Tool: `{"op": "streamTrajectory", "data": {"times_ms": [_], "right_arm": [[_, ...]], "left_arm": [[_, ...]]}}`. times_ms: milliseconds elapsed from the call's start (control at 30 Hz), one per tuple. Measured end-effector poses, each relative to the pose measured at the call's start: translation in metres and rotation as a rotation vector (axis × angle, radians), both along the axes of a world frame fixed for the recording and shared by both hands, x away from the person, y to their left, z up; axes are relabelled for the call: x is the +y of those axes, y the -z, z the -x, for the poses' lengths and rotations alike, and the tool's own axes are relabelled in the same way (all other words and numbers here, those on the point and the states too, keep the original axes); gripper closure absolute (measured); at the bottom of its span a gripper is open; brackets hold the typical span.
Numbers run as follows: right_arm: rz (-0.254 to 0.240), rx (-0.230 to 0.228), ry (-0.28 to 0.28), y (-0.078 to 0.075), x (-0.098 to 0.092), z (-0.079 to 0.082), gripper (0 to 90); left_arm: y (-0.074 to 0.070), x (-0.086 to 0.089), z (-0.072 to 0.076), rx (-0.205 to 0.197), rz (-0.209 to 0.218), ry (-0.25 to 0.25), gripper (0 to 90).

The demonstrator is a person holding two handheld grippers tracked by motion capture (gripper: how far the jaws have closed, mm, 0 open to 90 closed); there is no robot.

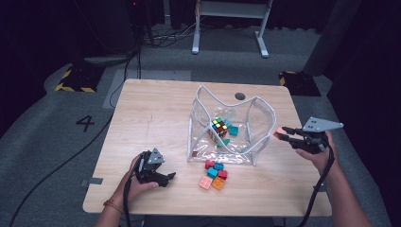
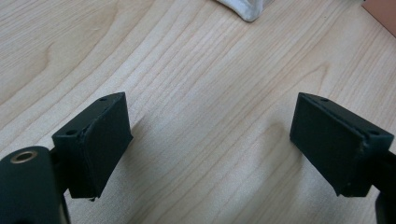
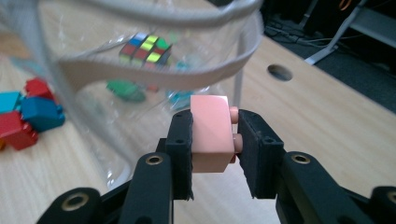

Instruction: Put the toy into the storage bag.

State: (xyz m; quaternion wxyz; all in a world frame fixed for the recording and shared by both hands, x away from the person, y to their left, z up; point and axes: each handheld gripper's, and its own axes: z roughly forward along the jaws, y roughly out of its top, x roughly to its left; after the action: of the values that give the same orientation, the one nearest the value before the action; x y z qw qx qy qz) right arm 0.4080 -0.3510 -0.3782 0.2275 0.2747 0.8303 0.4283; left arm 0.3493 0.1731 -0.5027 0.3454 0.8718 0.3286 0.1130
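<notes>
Where the right tool [image 3: 214, 140] clamped it, one pink brick [image 3: 211, 133] hung beside one clear pouch [image 1: 255, 118] containing one puzzle cube [image 1: 219, 126]; five loose bricks [image 1: 213, 175] lay on the bench [image 1: 151, 118]; left tool [image 2: 210, 140] stood open, empty.

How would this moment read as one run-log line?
right gripper: shut on pink brick, beside bag | left gripper: open, on table | loose bricks: waiting
</notes>
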Motion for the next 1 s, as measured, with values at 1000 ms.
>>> {"op": "streamTrajectory", "data": {"times_ms": [1000], "right_arm": [[-0.046,-0.084,-0.123,-0.085,0.057,-0.027,66.9]], "left_arm": [[0.0,0.0,0.0,0.001,-0.001,0.0,12.5]]}}
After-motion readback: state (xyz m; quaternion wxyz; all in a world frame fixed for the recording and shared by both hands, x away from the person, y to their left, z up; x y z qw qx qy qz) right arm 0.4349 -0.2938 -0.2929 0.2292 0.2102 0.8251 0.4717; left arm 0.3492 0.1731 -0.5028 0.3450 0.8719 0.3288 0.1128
